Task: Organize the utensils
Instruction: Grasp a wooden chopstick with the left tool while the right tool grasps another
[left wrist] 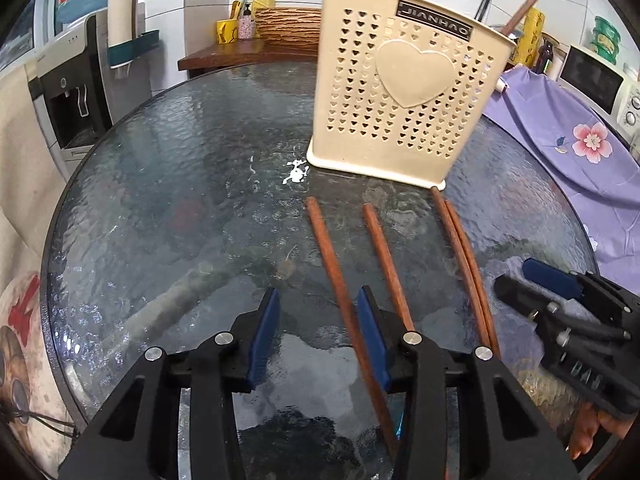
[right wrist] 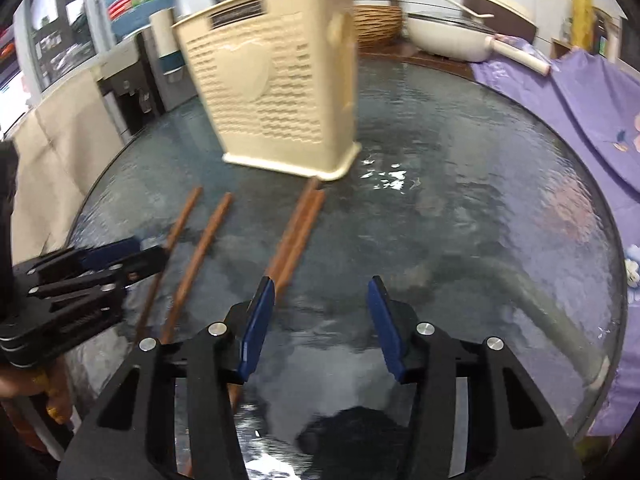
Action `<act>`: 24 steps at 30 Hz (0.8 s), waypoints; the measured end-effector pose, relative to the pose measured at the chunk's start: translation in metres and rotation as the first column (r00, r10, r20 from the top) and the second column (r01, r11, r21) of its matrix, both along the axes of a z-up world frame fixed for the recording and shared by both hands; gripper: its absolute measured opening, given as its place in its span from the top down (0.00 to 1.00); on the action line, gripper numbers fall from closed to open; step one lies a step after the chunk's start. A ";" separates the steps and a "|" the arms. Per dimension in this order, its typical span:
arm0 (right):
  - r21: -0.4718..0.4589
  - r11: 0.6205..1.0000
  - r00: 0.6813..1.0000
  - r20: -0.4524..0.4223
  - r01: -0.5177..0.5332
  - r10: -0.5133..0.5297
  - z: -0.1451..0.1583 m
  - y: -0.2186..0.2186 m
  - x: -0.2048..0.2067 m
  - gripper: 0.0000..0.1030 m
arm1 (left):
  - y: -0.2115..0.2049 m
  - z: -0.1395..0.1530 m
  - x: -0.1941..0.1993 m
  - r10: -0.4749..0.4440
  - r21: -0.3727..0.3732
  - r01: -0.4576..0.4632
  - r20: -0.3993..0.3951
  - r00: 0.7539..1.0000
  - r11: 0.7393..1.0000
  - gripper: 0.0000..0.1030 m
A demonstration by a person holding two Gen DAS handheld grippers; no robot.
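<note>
Four brown chopsticks lay flat on the round glass surface, all on the near side of the cream utensil holder and pointing roughly toward it. Nearest to the camera, the left gripper hovered low over the glass with its blue-padded fingers apart and nothing between them; the leftmost chopstick ran just inside the right finger, passing under it, but was not clamped. The second chopstick lay just beside it, on the far side of that finger. Further right, a pair of chopsticks lay touching each other along their length, their far tips reaching the holder's near corner, close to touching it.

The right gripper was also held low, fingers apart and empty, with the touching pair running just outside its left finger. In the left wrist view it showed at the right edge.

The holder stood upright on the surface, its front pierced with small heart-shaped holes around a large raised heart. A dark handle and a brown stick rose from its top. A white smear marked the glass beside the holder's left base corner. Behind the holder sat a woven basket, and to its right a purple flowered cloth covered something.
</note>
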State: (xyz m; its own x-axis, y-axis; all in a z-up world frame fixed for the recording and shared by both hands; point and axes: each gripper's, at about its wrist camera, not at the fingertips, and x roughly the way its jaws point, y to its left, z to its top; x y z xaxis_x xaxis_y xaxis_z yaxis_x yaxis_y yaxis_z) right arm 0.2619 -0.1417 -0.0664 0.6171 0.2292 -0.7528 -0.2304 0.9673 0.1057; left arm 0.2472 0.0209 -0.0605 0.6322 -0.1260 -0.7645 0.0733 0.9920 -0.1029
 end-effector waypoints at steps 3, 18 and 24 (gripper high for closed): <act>-0.032 0.999 1.000 -0.001 -0.009 0.009 -0.004 0.009 -0.001 0.52 | -0.003 -0.001 0.000 -0.003 0.015 0.003 0.003 1.000 1.000 0.61; -0.060 0.996 0.996 -0.061 0.060 -0.064 -0.005 -0.013 0.019 0.56 | 0.003 0.000 0.014 -0.002 0.006 0.002 -0.019 1.000 1.000 0.62; 0.006 0.990 0.989 -0.050 0.142 -0.141 0.000 -0.035 0.023 0.57 | 0.005 0.000 0.026 -0.001 -0.002 0.001 -0.026 1.000 1.000 0.64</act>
